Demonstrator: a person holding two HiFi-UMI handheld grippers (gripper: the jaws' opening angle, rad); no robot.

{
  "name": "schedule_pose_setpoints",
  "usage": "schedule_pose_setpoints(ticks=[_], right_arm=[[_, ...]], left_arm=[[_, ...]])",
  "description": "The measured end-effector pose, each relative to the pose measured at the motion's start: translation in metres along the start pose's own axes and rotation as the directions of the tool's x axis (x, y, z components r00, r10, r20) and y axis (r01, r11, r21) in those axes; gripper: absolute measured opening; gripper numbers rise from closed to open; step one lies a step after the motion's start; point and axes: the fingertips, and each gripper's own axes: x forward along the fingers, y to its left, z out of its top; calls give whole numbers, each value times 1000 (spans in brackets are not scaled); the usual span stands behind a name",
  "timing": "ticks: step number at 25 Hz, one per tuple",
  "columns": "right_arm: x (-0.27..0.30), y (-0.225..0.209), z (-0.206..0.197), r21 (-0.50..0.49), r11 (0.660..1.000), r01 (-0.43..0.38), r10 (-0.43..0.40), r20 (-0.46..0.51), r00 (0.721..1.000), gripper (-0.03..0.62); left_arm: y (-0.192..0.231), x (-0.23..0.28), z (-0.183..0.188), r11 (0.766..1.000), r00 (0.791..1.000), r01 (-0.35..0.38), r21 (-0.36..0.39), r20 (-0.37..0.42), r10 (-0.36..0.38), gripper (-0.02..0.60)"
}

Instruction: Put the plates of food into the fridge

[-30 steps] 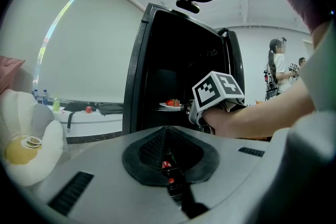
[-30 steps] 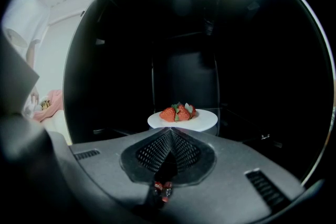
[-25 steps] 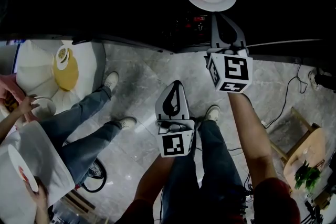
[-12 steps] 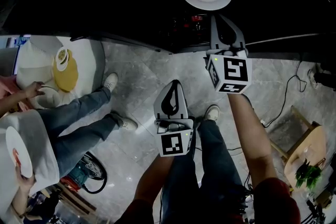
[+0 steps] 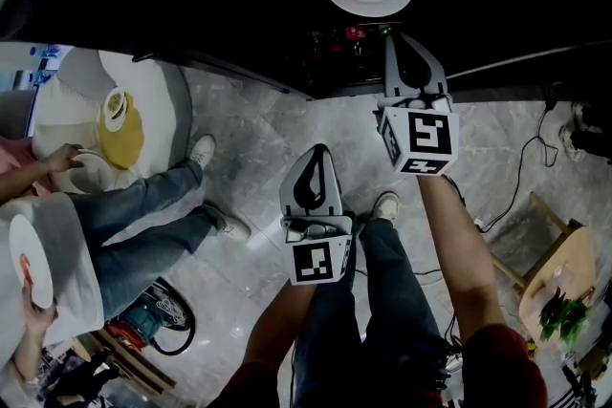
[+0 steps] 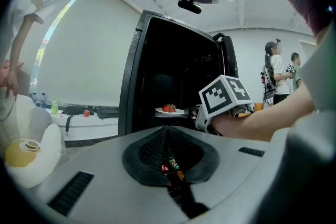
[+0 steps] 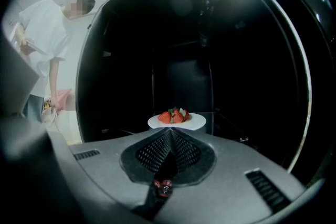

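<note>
We face the open black fridge [image 7: 252,60], its inside dark. Off to our left stands a white-draped table [image 5: 158,96], and beside it a person in jeans [image 5: 143,234] holds a white plate [image 5: 27,261]. Our right gripper [image 7: 170,132] reaches into the fridge with its jaws pressed together. The tips are right at the near rim of the plate of food [image 7: 194,122], though we cannot tell whether they touch it. Our left gripper [image 6: 167,131] hangs lower, outside the fridge, its jaws likewise together with nothing between them. The plate of food sits inside the fridge and carries strawberries [image 7: 174,116].
</note>
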Motion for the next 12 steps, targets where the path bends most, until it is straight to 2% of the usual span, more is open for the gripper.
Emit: schedule_pose_setpoints(ticks=[8, 12], right_arm=[[-18, -7, -4, -3, 1000, -4, 4, 14, 1000, 10], [-28, -10, -3, -15, 1000, -15, 15, 30, 999, 9]], left_arm=[[-2, -1, 7, 1000, 999, -5, 18, 50, 4, 6], [-6, -1, 8, 1000, 999, -1, 22, 50, 0, 6]])
